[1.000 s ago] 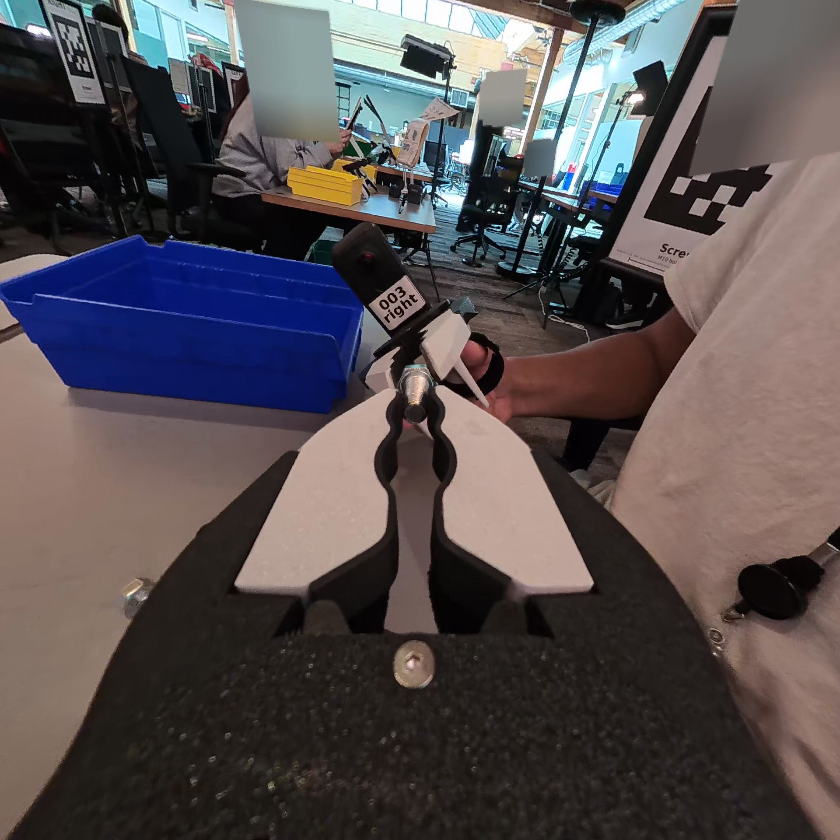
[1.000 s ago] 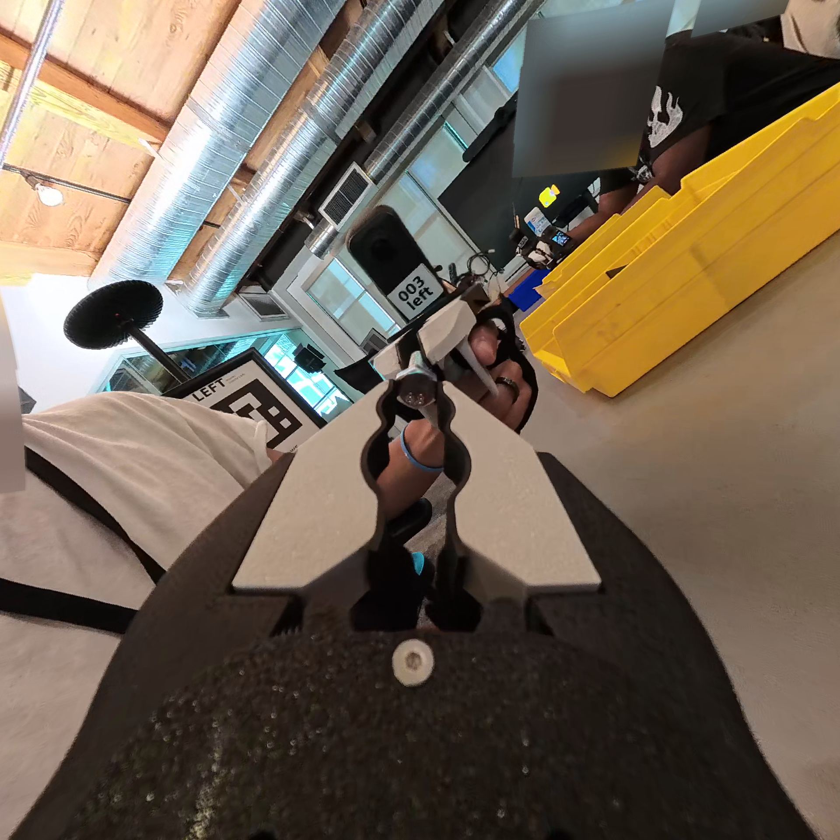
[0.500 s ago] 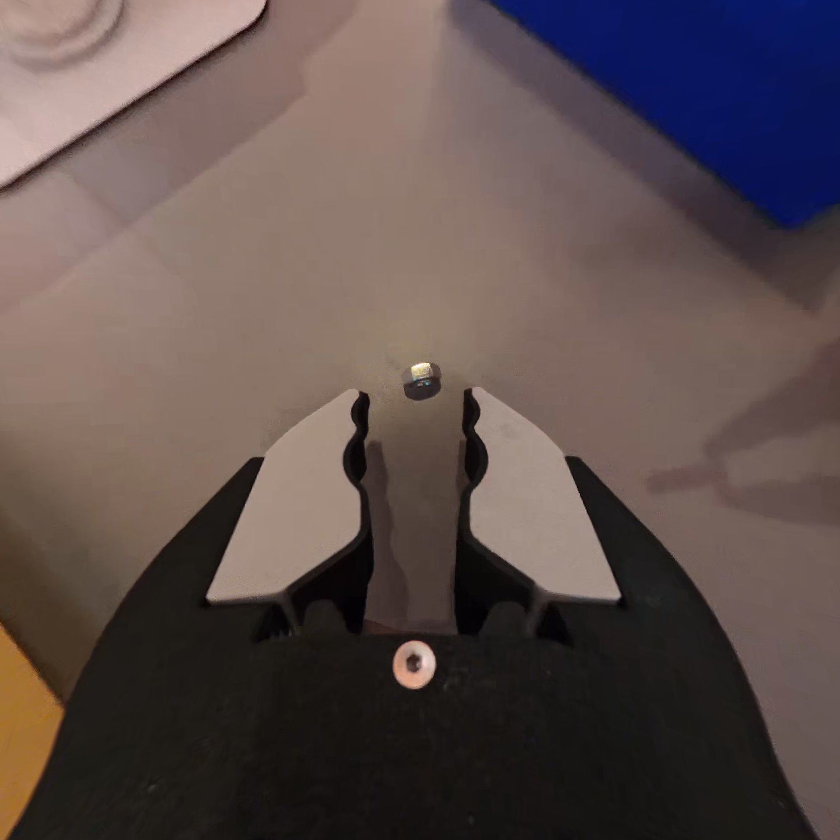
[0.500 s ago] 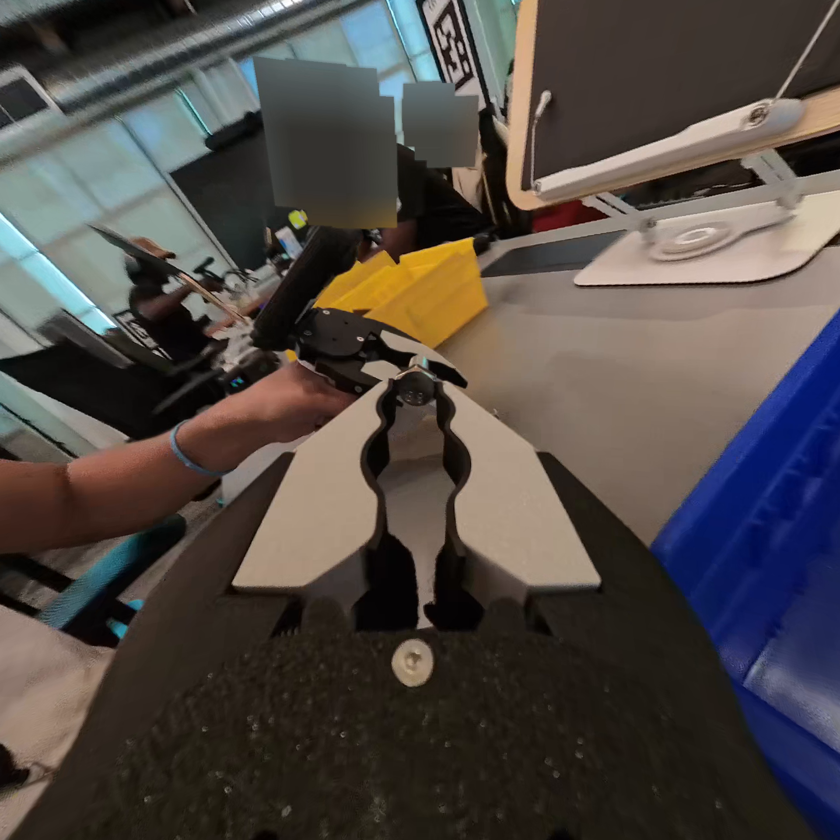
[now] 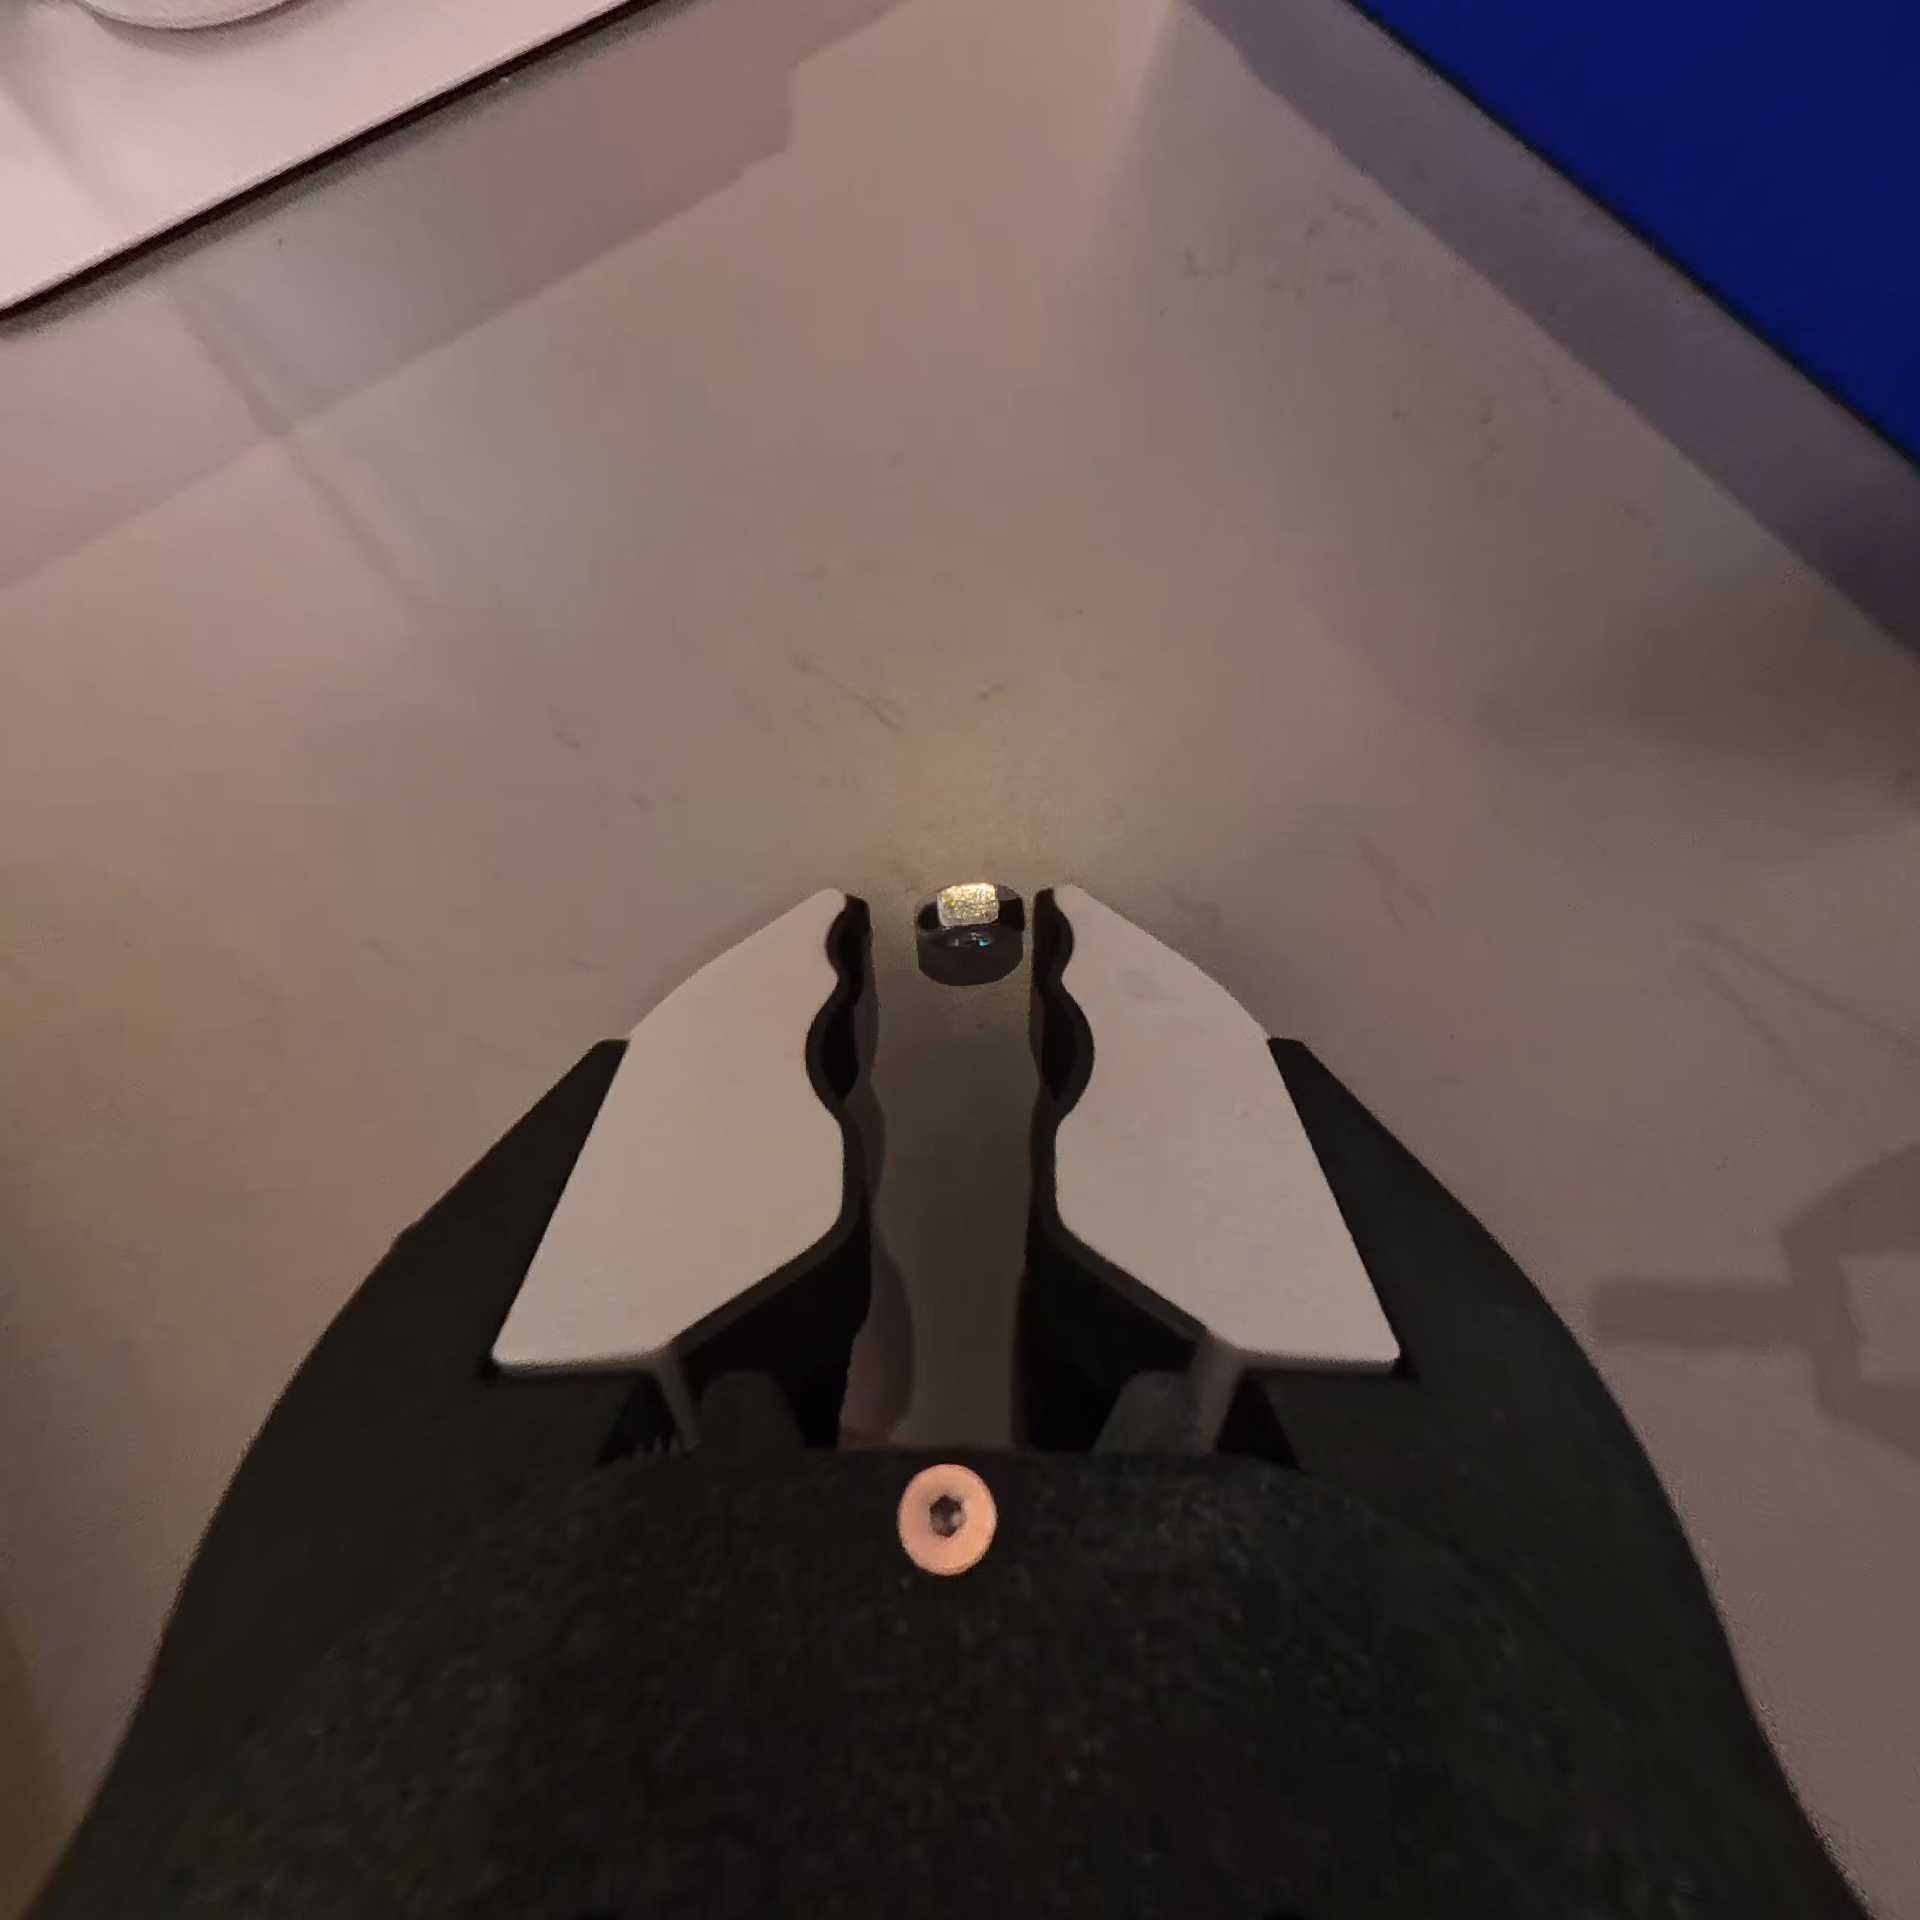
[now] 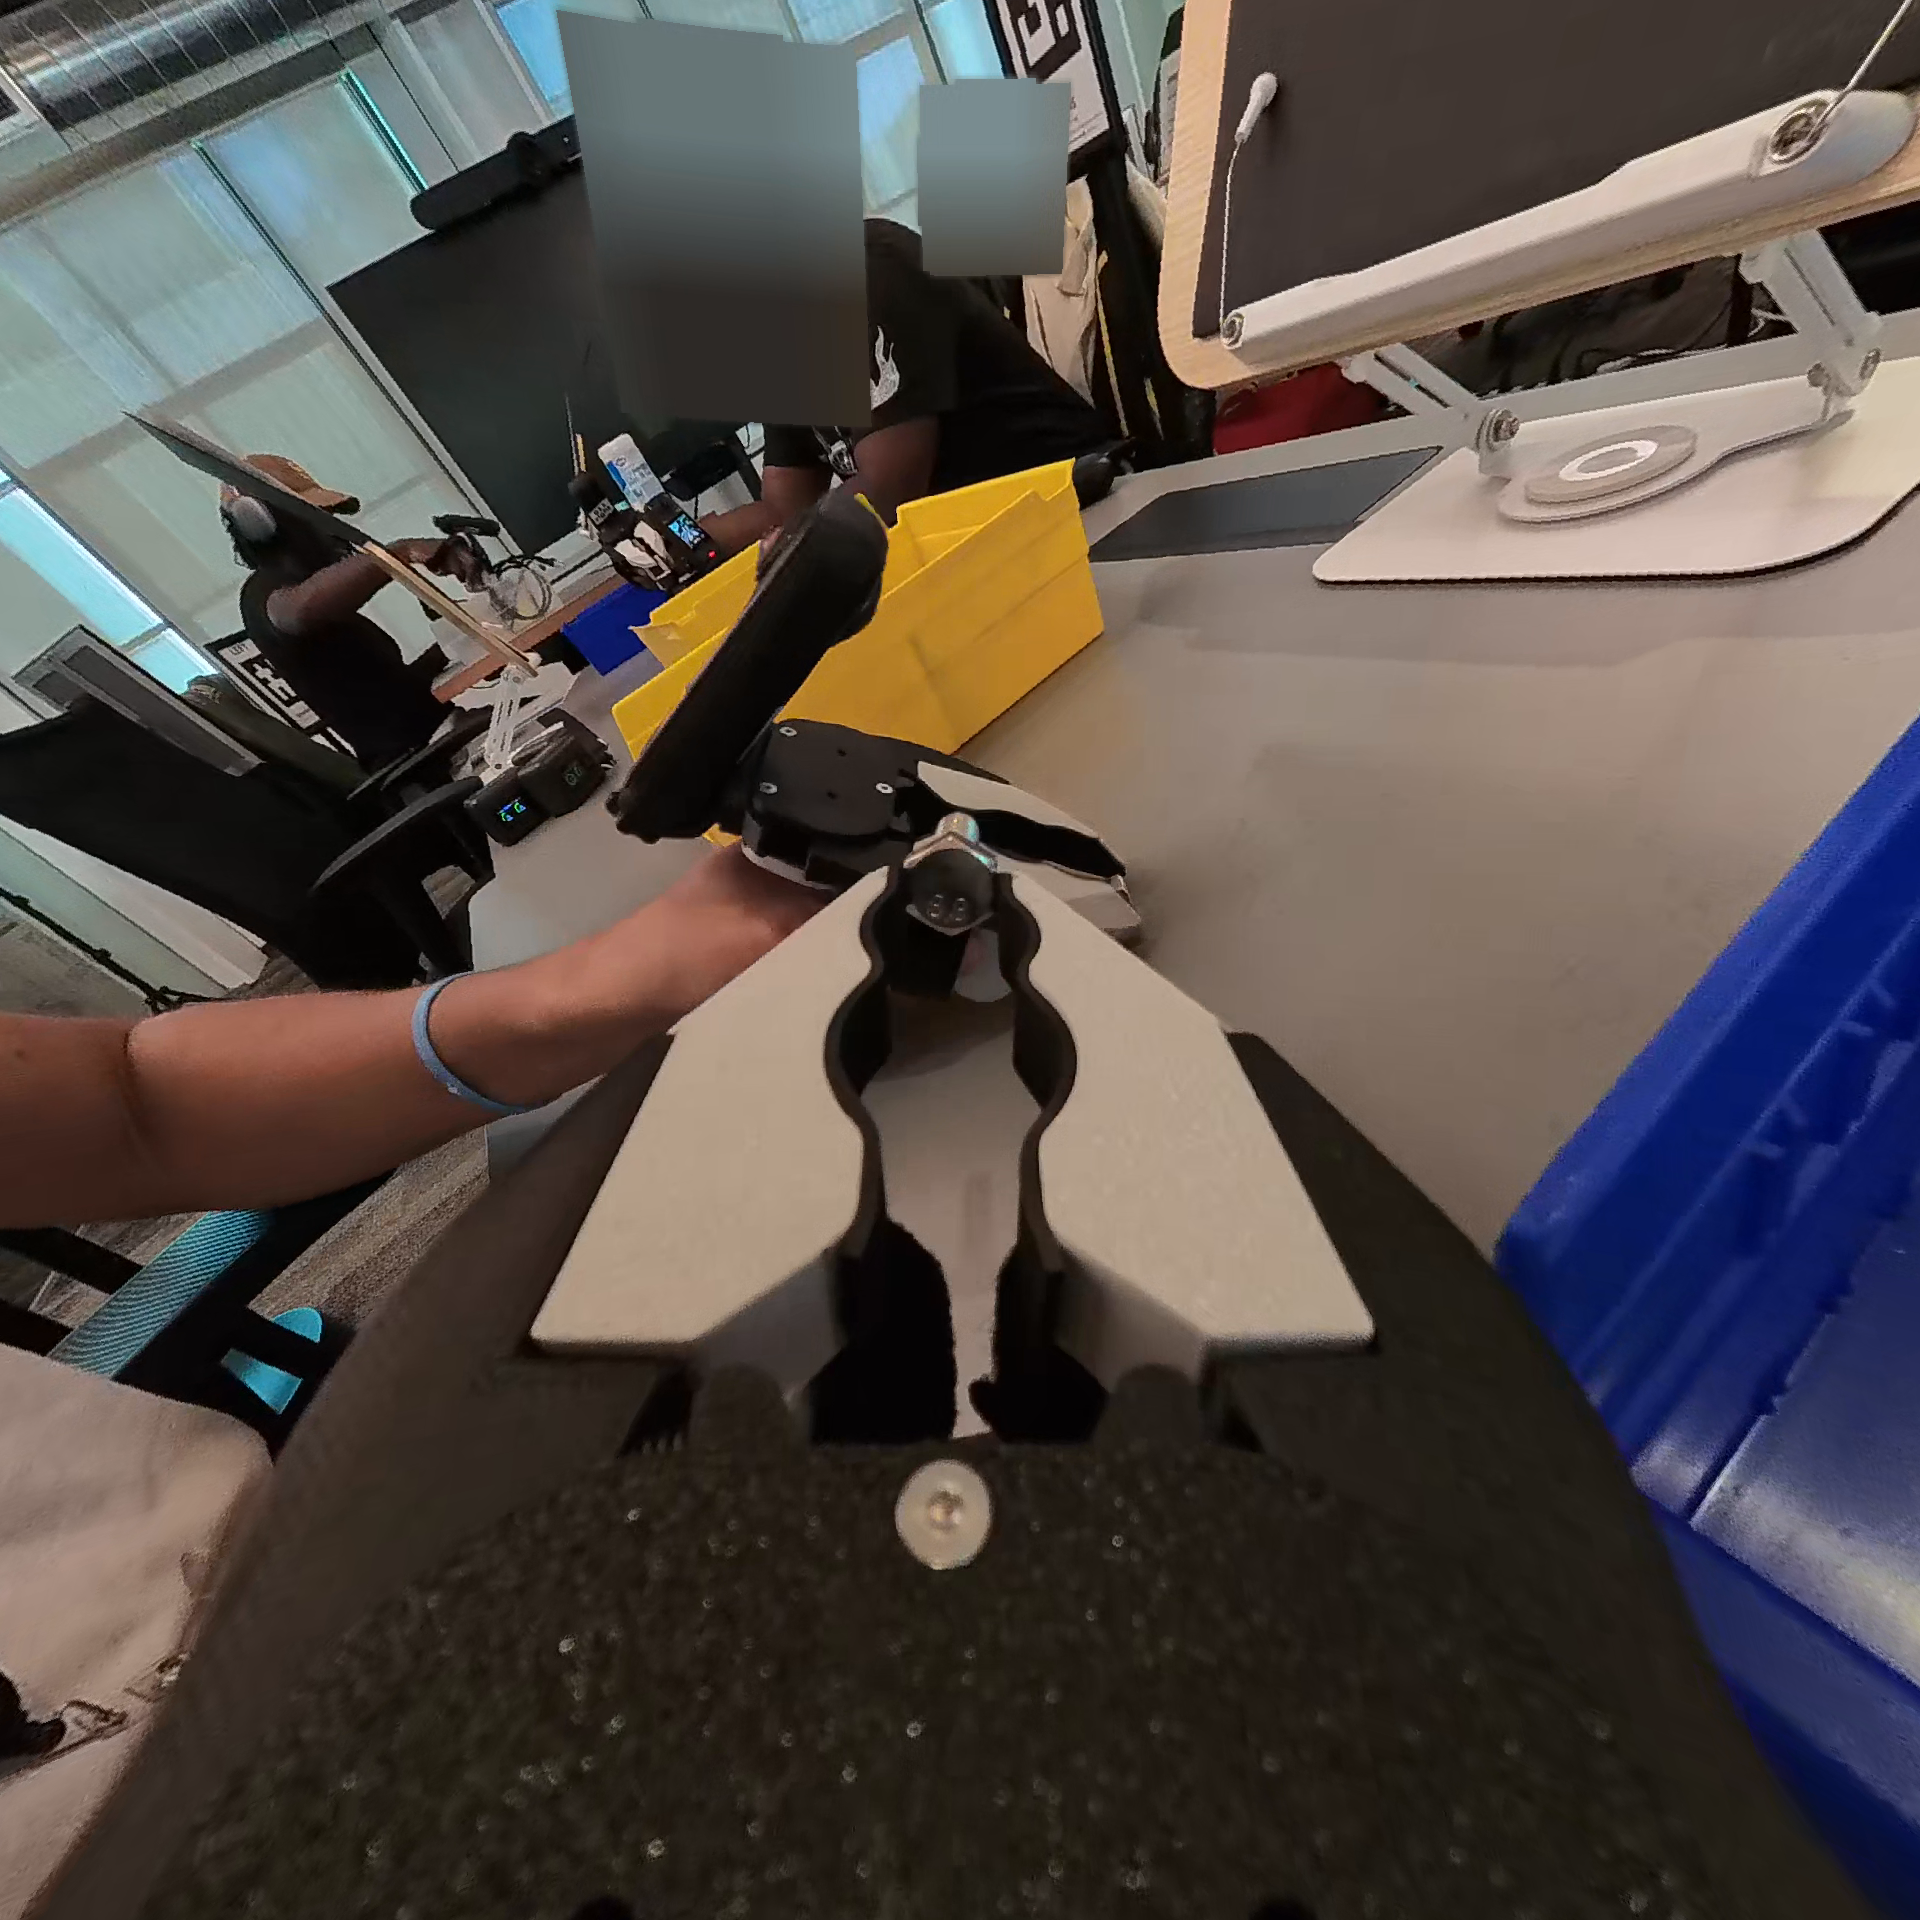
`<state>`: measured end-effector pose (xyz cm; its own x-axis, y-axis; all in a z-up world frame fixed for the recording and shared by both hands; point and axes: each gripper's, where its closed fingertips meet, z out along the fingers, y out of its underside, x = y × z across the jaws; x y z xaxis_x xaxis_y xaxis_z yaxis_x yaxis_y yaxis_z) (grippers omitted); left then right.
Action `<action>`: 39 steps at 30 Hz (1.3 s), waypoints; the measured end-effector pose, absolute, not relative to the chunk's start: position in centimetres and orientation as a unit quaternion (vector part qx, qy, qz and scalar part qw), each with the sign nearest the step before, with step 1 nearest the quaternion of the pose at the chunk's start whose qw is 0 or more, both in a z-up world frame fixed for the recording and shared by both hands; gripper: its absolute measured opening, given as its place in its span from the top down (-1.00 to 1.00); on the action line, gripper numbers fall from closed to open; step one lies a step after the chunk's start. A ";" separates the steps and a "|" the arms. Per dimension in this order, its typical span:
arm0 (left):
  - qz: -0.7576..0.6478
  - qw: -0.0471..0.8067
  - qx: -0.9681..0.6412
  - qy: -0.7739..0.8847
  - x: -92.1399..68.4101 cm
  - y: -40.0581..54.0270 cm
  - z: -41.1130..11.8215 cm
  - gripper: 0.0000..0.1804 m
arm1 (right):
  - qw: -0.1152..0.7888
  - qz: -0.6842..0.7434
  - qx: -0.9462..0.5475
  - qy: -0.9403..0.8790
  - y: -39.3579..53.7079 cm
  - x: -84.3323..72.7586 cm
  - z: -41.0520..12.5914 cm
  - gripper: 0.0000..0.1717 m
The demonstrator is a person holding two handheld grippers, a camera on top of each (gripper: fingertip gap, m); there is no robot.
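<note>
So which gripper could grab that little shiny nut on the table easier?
Probably the left gripper: its open fingers sit on either side of the nut without touching it. The right gripper is already shut on a bolt.

The left wrist view is looking dim and warm-tinted, with a small nut point(image 5: 968, 923) catching a bright glint and soft shadows lying across the table point(image 5: 623, 623) at right. The right wrist view is showing bright daylight coming through far windows point(image 6: 156, 312). Edges are bending from the wide lens, and the background is blurring slightly.
</note>
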<state>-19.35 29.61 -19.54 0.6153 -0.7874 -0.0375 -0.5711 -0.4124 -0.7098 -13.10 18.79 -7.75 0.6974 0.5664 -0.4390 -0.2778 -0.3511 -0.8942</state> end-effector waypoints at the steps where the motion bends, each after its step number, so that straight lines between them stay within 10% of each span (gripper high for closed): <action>1: -0.153 0.357 -0.823 0.413 -19.3 29.7 -19.4 0.72 | 0.560 0.376 -0.732 -0.099 18.8 -13.1 -7.8 0.80; 18: -0.603 0.199 -0.498 0.590 -21.8 15.0 -6.0 0.79 | 0.532 0.395 -0.665 -0.345 13.5 -18.6 -4.9 0.80; 39: -0.563 0.156 -0.465 0.666 -23.6 13.0 -5.0 0.79 | 0.490 0.440 -0.638 -0.398 13.2 -22.0 -4.2 0.80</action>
